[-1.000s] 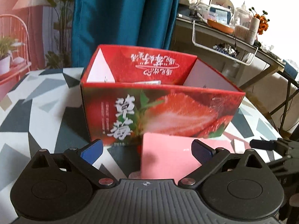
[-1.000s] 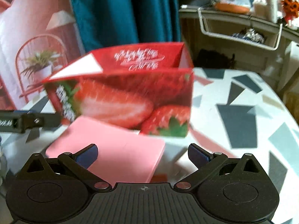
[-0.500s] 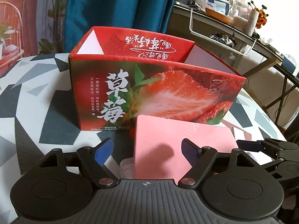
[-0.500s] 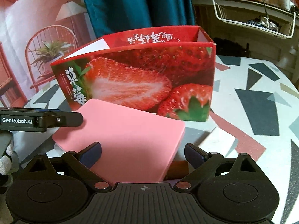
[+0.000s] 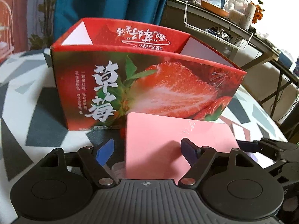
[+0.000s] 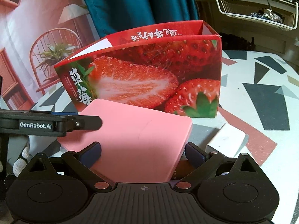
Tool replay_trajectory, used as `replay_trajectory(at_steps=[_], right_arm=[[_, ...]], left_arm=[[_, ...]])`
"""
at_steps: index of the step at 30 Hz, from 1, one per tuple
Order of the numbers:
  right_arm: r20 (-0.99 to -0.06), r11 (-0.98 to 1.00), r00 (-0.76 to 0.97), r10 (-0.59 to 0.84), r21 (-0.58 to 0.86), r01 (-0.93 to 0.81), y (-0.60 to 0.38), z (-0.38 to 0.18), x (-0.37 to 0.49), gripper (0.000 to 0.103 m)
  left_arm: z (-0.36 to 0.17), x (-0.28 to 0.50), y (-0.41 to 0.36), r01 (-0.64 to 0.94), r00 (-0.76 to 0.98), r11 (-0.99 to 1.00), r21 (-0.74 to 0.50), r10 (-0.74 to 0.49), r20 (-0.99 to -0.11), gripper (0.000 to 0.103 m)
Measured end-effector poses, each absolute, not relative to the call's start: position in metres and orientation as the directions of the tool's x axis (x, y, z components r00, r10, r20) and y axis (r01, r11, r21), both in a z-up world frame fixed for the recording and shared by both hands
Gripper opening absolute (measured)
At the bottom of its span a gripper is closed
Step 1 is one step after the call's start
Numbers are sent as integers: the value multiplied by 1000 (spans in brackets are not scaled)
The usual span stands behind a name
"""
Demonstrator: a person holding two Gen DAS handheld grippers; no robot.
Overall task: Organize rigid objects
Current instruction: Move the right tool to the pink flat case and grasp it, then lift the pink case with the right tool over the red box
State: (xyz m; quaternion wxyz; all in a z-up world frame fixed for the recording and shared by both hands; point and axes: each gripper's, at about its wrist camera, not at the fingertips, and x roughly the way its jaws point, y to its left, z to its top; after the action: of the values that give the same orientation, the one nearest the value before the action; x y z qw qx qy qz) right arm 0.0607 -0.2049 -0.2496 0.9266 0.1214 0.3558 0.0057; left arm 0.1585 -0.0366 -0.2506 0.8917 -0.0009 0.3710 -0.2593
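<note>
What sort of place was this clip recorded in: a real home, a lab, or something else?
Probably a staged home-style room, not a true home: a printed backdrop of chair, lamp and plant hangs beside a teal curtain, and a cluttered work shelf stands behind the patterned table.

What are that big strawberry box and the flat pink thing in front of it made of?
The strawberry box looks like glossy printed cardboard: thin folded walls, white unprinted insides, a sheen on the front. The pink slab has a matte, even surface with rounded corners and a visible thickness. It could be plastic or a wrapped box; the look leaves that open.
</note>
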Motion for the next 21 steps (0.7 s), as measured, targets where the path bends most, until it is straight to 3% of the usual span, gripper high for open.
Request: replay_trajectory(at_steps=[8, 21], right_arm=[[-663, 974, 744, 88, 213, 75, -202, -247, 61, 92], [-596, 979, 802, 42, 186, 88, -204, -226, 56, 55]], left_arm=[[-252, 152, -35, 473, 579, 850, -231, -498, -646, 73], [-233, 137, -26, 445, 669, 877, -182, -460, -584, 71]])
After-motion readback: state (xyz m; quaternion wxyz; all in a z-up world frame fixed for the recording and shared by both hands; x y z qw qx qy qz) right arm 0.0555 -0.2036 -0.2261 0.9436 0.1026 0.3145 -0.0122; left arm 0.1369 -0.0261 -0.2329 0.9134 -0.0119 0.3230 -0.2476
